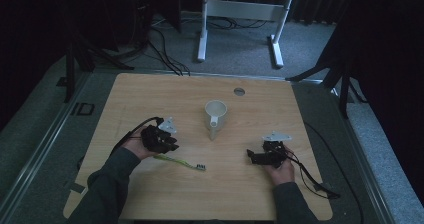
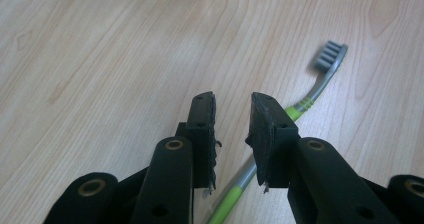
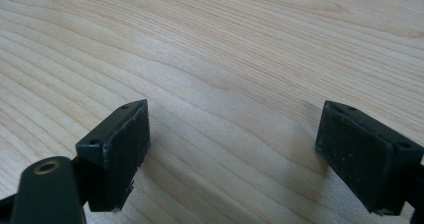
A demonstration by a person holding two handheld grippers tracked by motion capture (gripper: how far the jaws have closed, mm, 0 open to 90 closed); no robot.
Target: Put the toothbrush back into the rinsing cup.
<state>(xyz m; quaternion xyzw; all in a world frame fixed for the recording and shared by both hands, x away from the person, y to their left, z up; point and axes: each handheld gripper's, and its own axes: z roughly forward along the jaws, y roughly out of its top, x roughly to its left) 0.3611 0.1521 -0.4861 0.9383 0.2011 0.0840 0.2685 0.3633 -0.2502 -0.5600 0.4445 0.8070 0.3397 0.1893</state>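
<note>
the left gripper [image 2: 232, 109] sat low over the toothbrush [image 2: 280, 124] near the front-left part of the table [image 1: 150, 94], jaws narrowed to a slim gap with the handle running under and between them. the pads didn't look like they were pressing on it yet, so i'd call it straddled, not pinched. the long axis ran from under the jaws away toward the head, which in the high view meant roughly left to right along the front edge, bristles pointing at the table's middle. so the left hand [image 1: 135, 146] was clearly the nearer one.

the handle was slim plastic, lime green fading into grey, with a small block of grey bristles. the tabletop was pale wood grain, smooth.

the right gripper [image 1: 267, 154] rested toward the front-right, jaws spread wide over bare wood. farther back, near the centre, stood a white mug [image 1: 216, 115] with its handle facing the front edge.
</note>
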